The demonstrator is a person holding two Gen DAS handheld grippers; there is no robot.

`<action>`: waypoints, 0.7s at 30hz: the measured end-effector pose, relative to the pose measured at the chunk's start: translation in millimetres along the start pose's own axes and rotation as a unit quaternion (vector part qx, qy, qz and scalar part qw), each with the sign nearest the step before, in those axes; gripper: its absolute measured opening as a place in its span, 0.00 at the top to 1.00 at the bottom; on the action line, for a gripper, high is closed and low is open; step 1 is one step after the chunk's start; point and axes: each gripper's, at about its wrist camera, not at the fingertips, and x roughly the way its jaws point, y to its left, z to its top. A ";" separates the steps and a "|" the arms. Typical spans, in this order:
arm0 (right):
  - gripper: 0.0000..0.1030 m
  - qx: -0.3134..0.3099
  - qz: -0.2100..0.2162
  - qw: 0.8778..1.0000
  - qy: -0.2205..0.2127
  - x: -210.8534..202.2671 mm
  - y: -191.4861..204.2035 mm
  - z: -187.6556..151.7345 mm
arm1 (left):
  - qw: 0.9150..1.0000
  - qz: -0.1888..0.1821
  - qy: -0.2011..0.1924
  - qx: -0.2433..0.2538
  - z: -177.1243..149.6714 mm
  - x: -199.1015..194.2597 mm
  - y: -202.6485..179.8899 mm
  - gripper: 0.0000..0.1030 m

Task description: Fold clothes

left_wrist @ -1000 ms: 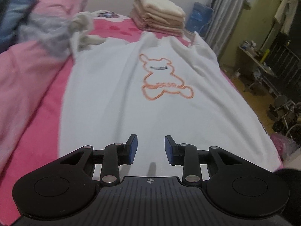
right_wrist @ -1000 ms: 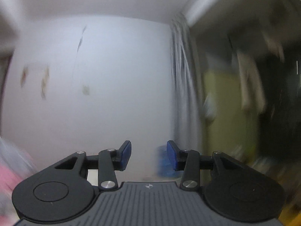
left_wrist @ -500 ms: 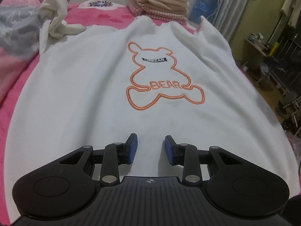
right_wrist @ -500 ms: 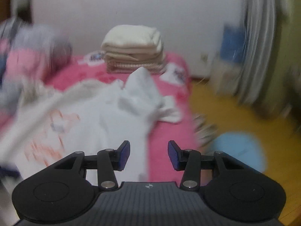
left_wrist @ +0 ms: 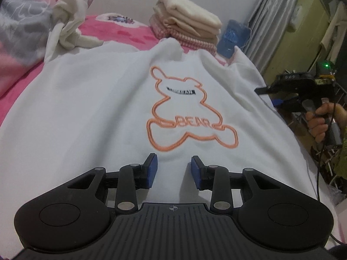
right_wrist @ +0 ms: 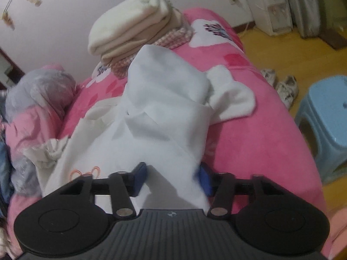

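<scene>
A white sweatshirt (left_wrist: pixel 97 108) with an orange bear outline (left_wrist: pixel 186 112) lies spread on the pink bed (left_wrist: pixel 121 32). My left gripper (left_wrist: pixel 173 169) hovers open over the shirt's lower part, just below the bear, with nothing pinched. In the right wrist view the shirt's bunched side and sleeve (right_wrist: pixel 164 112) run away from me. My right gripper (right_wrist: pixel 172 177) is low over that edge and its jaws are closing, with white fabric lying between the pads. A hand (left_wrist: pixel 321 121) holds that gripper at the shirt's right side.
A stack of folded cream clothes (left_wrist: pixel 188 23) sits at the far end of the bed. A crumpled cream garment (left_wrist: pixel 69 21) and a grey-pink quilt (left_wrist: pixel 19 21) lie far left. A blue stool (right_wrist: pixel 325 125) and shoes (right_wrist: pixel 284 86) stand on the yellow floor.
My right gripper swung down from facing the wall to the shirt's right edge, and its jaws narrowed. My left gripper moved forward and lower, closer to the bear print.
</scene>
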 end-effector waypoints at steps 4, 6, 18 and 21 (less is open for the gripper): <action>0.93 -0.036 -0.032 0.997 -0.054 -12.4 12.2 0.7 | 1.000 -0.004 -0.011 -0.015 -0.8 1.9 3.8 0.67; 0.93 -0.045 -0.054 0.993 -0.093 -24.2 10.9 2.1 | 1.000 -0.005 -0.015 -0.018 -2.5 1.6 4.8 0.67; 0.83 -0.031 -0.167 0.981 -0.090 3.3 -18.1 0.0 | 1.000 0.004 -0.020 -0.001 -5.1 2.7 1.4 0.67; 0.55 -0.006 -0.164 0.980 -0.110 -23.9 -20.2 3.2 | 1.000 0.002 -0.018 -0.002 -3.6 3.9 2.5 0.67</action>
